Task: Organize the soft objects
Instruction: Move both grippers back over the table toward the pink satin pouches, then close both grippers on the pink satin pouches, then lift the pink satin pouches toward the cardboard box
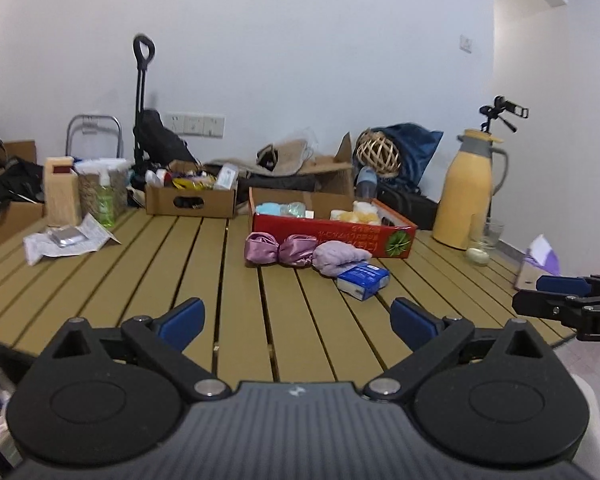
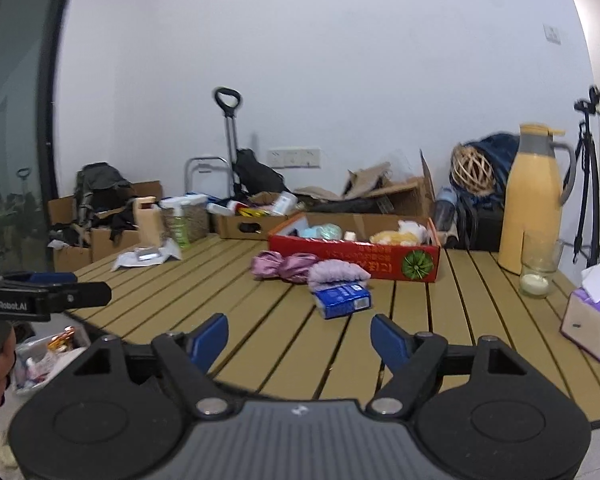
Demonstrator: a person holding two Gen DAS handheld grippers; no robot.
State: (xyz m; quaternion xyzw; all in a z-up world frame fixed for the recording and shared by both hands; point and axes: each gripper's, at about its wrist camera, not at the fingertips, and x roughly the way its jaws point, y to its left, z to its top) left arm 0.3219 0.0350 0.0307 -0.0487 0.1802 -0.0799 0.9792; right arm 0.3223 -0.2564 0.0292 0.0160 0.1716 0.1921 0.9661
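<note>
A red cardboard box [image 1: 332, 234] [image 2: 356, 258] sits on the slatted table and holds soft items, among them a yellow plush toy [image 1: 360, 213] [image 2: 392, 237] and pale blue ones [image 1: 272, 209]. In front of it lie two pink satin pieces [image 1: 280, 249] [image 2: 284, 265], a lilac cloth [image 1: 340, 257] [image 2: 336, 271] and a blue tissue pack [image 1: 363, 280] [image 2: 342, 300]. My left gripper [image 1: 298, 320] is open and empty over the near table edge. My right gripper [image 2: 300, 340] is open and empty, also short of the items.
A yellow thermos [image 1: 466, 196] [image 2: 534, 200], a glass with a candle [image 2: 538, 266] and a purple tissue box [image 2: 592, 316] stand at the right. Cardboard boxes [image 1: 190, 200], a green bottle [image 1: 106, 200] and a foil packet on paper [image 1: 66, 237] crowd the back left.
</note>
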